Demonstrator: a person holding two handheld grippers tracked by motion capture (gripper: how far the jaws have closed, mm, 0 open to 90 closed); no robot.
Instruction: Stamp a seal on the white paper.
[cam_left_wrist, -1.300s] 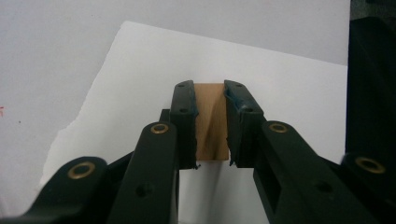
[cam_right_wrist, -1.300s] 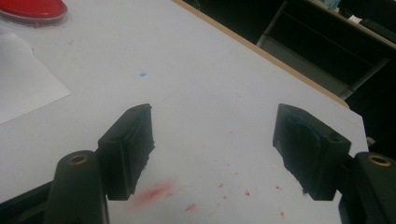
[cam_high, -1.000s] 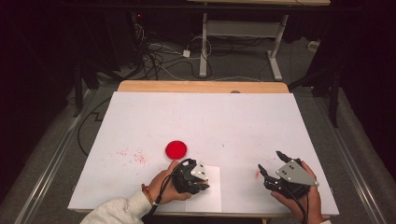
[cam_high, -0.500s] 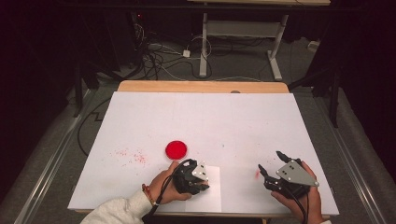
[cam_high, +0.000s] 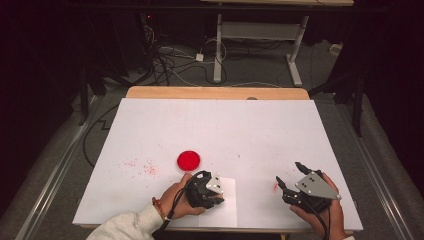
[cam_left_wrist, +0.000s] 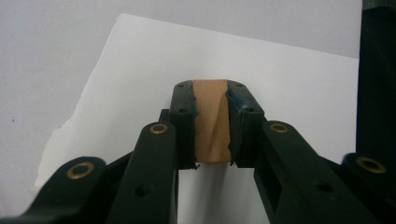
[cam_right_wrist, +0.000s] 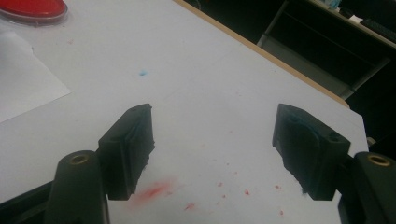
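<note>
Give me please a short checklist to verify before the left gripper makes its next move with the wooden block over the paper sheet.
1. Left gripper shut on the wooden block: ok.
2. Block straight between the pads: ok, it looks upright.
3. Paper sheet lies under the block: ok.
4. Block touches the sheet: cannot tell.
5. Right gripper open, holding nothing, apart from the sheet: ok.
6. Red dish out of the way, beyond the left hand: ok.
</note>
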